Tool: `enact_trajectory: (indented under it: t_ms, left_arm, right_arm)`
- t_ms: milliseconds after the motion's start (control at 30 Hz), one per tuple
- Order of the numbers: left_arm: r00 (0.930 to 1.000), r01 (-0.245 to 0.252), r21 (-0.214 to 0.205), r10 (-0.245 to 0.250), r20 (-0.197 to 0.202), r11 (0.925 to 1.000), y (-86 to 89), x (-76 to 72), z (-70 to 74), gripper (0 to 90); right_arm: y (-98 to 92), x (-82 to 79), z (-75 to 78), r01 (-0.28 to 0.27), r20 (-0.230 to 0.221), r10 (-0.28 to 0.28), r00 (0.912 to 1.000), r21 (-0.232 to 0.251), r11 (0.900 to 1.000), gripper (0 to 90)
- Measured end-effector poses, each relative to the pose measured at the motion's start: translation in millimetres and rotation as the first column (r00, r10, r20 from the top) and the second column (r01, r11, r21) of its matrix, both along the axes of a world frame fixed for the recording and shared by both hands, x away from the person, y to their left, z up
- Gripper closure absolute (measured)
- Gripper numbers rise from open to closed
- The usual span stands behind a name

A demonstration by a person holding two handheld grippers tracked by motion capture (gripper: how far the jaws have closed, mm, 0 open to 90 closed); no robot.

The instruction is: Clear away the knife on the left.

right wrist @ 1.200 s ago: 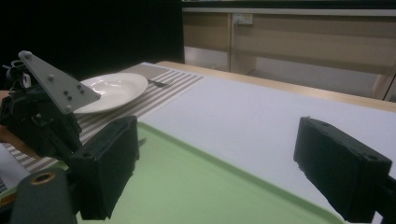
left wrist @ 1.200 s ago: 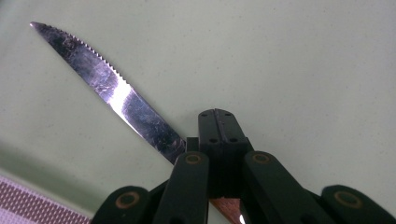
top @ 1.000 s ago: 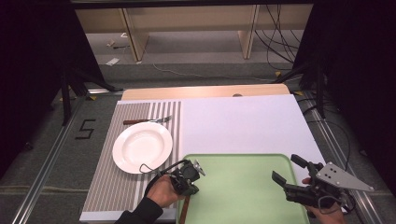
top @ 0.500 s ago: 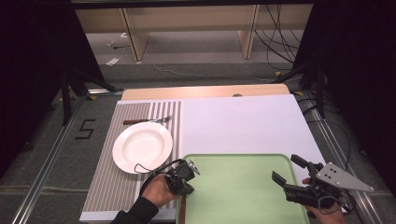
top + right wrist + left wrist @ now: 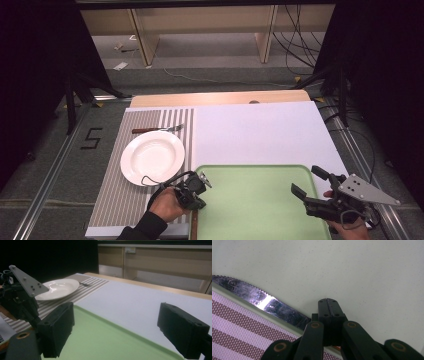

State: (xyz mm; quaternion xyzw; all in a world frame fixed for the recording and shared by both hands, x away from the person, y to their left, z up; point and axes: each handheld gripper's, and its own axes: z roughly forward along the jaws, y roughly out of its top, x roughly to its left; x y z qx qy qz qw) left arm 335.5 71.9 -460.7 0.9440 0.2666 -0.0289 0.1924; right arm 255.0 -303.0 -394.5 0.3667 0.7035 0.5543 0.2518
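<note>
My left gripper sits low at the left edge of the green tray, and its jaws are pressed together. In the left gripper view the two black fingers meet flat against each other right over the handle end of a knife. Whether they actually pinch the handle I cannot tell, since my own jaws cover that spot. The serrated blade lies along the tray's pale rim, half on the green surface, with the striped placemat just beyond the rim.

My right gripper hovers over the tray's right side, well apart from the left one, with its jaws spread wide and nothing between them. In the right gripper view the two black pads frame the bare green tray and the white table sheet past it.

Around the knife, the nearest neighbour is the white plate on the striped placemat, just up and left of my left hand. A fork lies on the mat beyond the plate. The gripper's cable loops across the plate's near rim. The tray's raised edge runs right beside the blade, and my own closed jaws hide the handle.
</note>
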Motion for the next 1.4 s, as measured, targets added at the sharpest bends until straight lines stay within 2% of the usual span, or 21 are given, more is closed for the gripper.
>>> enact_trajectory:
  t_ms: [133,200,333,433,800,1033,1167,1200,1233,1300,1367,1400]
  left_arm:
    - [1.0000,-0.003,-0.014,0.003,0.000,0.9999,-0.2,-1.0,1.3,79.0]
    - [0.9999,-0.011,-0.025,0.012,0.011,0.9996,-0.3,-1.4,2.6,71.9]
    - [0.9997,-0.026,-0.051,0.026,0.000,0.9984,1.1,-0.9,4.0,57.8]
    - [0.9995,-0.030,-0.062,0.030,0.009,0.9976,1.8,-2.7,4.2,45.5]
    - [0.9975,-0.034,-0.135,0.042,0.056,0.9902,2.2,-7.0,11.4,36.2]
    - [0.9948,-0.044,-0.150,0.057,0.084,0.9878,2.1,-9.3,14.7,28.9]
    - [0.9920,-0.047,-0.186,0.068,0.106,0.9815,4.6,-11.0,18.7,26.1]
    - [0.9899,-0.051,-0.214,0.078,0.119,0.9756,6.5,-12.5,21.3,25.9]
    - [0.9899,-0.051,-0.214,0.078,0.119,0.9756,6.5,-12.5,21.3,25.4]
    - [0.9878,-0.057,-0.242,0.090,0.128,0.9686,8.5,-13.7,24.0,25.2]
    - [0.9846,-0.051,-0.262,0.093,0.148,0.9638,10.3,-15.0,26.5,24.3]
    - [0.9833,-0.044,-0.263,0.089,0.159,0.9637,11.3,-15.4,28.0,23.7]
  right_arm:
    - [0.0,0.0,0.0,0.001,-0.002,-0.001,1.0000,0.000,1.0000,15.1]
    - [0.0,0.0,0.0,0.001,-0.002,-0.001,1.0000,0.000,1.0000,15.0]
    - [0.2,0.1,-0.1,0.000,-0.001,0.000,1.0000,-0.002,1.0000,15.1]
    - [0.1,0.0,0.0,0.000,-0.001,0.000,1.0000,-0.002,1.0000,15.1]
    - [0.3,0.2,-0.2,-0.001,-0.001,0.001,1.0000,-0.002,1.0000,15.0]
    - [0.1,0.4,-0.2,-0.004,-0.002,0.004,1.0000,-0.001,1.0000,15.1]
    - [0.1,0.3,-0.2,-0.004,-0.003,0.004,1.0000,-0.001,1.0000,15.1]
    - [0.0,0.4,-0.2,-0.003,-0.003,0.003,1.0000,-0.001,1.0000,15.1]
    - [0.0,0.4,-0.2,-0.003,-0.003,0.003,1.0000,-0.001,1.0000,15.1]
    - [-0.1,0.4,-0.2,-0.003,-0.003,0.003,1.0000,-0.001,1.0000,15.1]
    - [0.0,0.4,-0.2,-0.004,-0.003,0.004,1.0000,-0.001,1.0000,15.0]
    - [0.0,0.3,-0.1,-0.004,-0.002,0.004,1.0000,-0.002,1.0000,15.1]
